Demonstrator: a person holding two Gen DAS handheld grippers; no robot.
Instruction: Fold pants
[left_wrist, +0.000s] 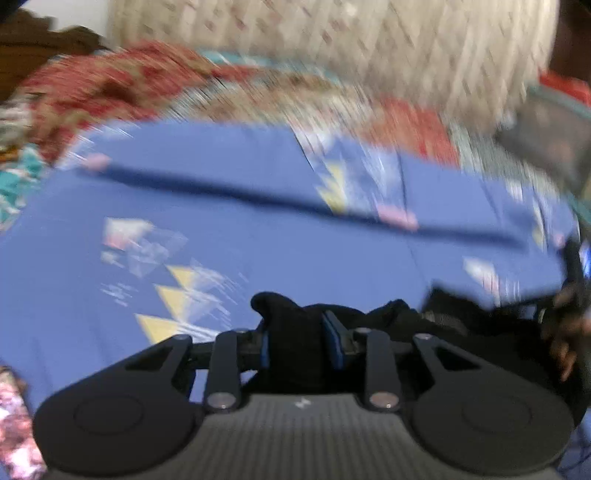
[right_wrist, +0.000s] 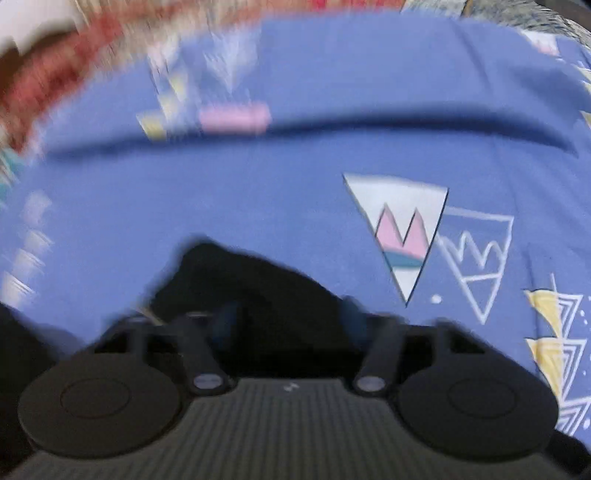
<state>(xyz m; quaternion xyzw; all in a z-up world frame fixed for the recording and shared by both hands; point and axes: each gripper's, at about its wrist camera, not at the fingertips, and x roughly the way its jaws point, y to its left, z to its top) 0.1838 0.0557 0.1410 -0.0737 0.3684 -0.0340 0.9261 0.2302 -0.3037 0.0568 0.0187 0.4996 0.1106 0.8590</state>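
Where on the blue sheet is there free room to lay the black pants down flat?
Free: the blue sheet between the long crease and both grippers, left of the left gripper; also around the white triangle, beyond the right gripper. Crowded: the red patterned cloth past the sheet's far edge.

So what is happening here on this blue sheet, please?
A person is folding black pants on a blue patterned bedsheet. The left tongs are shut on a bunch of the black fabric. The right tongs also have black fabric between them, though that view is blurred.
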